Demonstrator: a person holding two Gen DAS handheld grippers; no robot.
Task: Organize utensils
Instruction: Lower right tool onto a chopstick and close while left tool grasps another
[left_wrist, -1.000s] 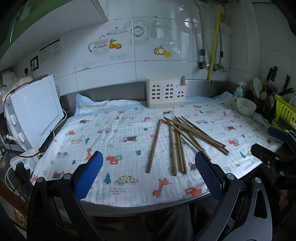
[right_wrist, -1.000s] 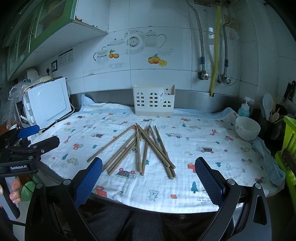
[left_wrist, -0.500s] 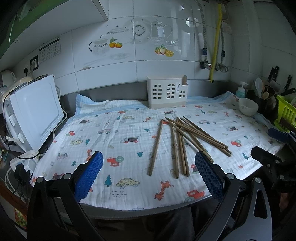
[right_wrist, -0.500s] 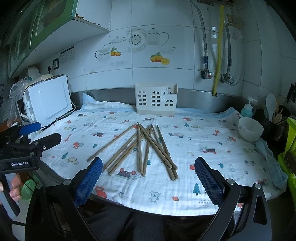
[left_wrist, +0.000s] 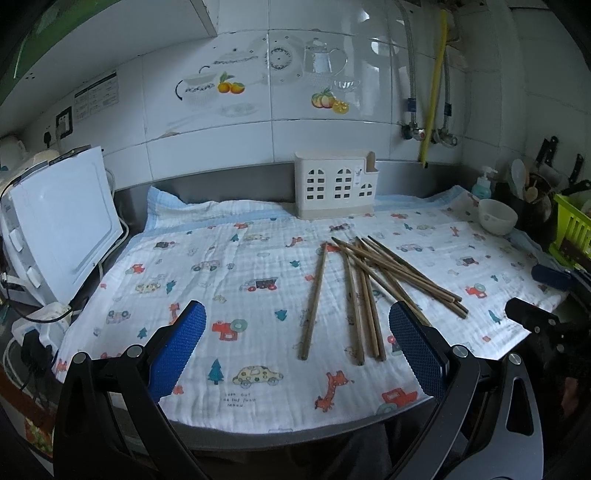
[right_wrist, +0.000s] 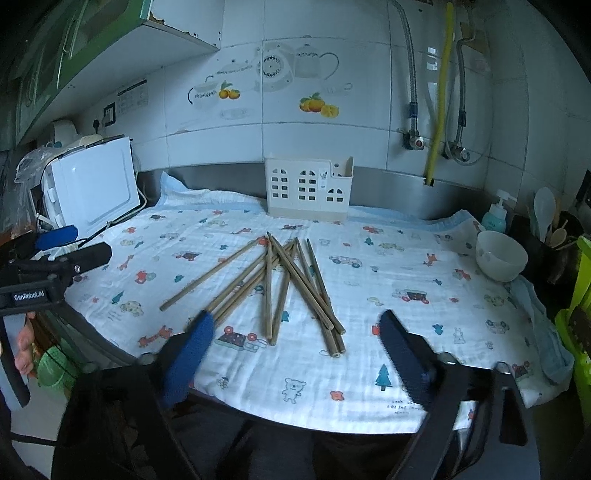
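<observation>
Several brown chopsticks (left_wrist: 365, 288) lie in a loose crossed heap on the cartoon-print cloth (left_wrist: 229, 280), right of centre. A white utensil holder (left_wrist: 334, 188) with window cut-outs stands upright at the back against the wall. My left gripper (left_wrist: 295, 321) hovers open over the cloth's front edge, with the chopstick ends just beyond its right finger. In the right wrist view the chopsticks (right_wrist: 280, 280) fan out ahead of my right gripper (right_wrist: 295, 325). Its blurred jaws are closing, with nothing pressed between the pads. The holder (right_wrist: 308, 190) stands behind. Each gripper shows at the other view's edge.
A white appliance (left_wrist: 62, 229) with cables stands at the left edge. At the right are a white bowl (left_wrist: 496, 218), a soap bottle (left_wrist: 484, 186), a pot of spoons (left_wrist: 532, 188) and a green basket (left_wrist: 572, 225). Pipes run down the tiled wall.
The right gripper's fingers have moved inward and now look blurred. The left gripper stays open and still. The chopsticks and holder have not moved.
</observation>
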